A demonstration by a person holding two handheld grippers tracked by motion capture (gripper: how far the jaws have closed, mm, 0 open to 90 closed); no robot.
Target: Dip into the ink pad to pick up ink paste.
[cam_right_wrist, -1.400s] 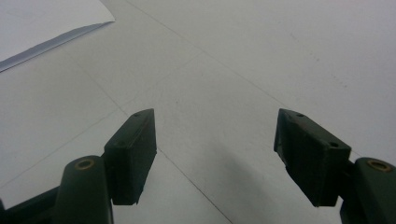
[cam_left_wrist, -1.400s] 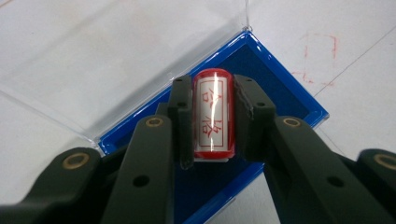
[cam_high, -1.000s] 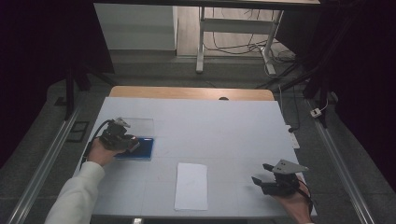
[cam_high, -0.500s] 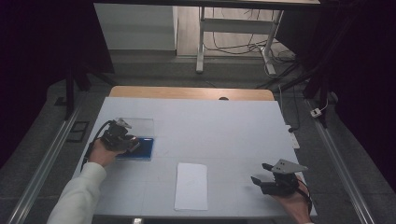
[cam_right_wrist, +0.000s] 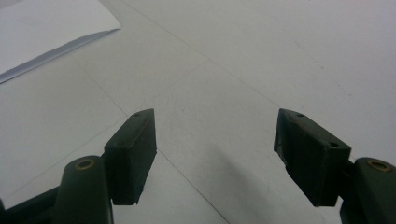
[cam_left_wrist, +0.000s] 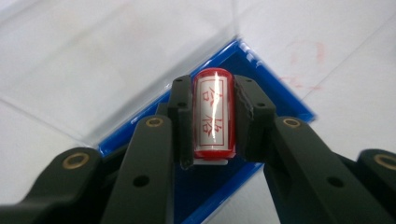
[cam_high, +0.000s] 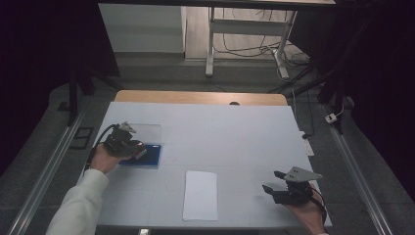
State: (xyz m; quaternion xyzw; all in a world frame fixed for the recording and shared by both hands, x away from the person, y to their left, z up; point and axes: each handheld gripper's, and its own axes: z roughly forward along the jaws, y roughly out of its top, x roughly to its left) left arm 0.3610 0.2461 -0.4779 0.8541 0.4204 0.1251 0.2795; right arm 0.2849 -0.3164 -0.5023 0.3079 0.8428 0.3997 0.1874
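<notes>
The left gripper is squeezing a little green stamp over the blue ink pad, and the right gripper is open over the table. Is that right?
Not quite: the small cylindrical stamp is red with a white label, not green, as the left gripper view shows. The left gripper does squeeze it over the flat blue ink pad, and the right gripper is open over the white table.

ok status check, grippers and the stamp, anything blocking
Left gripper shut on red stamp, over blue ink pad. Right gripper open, empty. White paper flat on table, path looks clear.
</notes>
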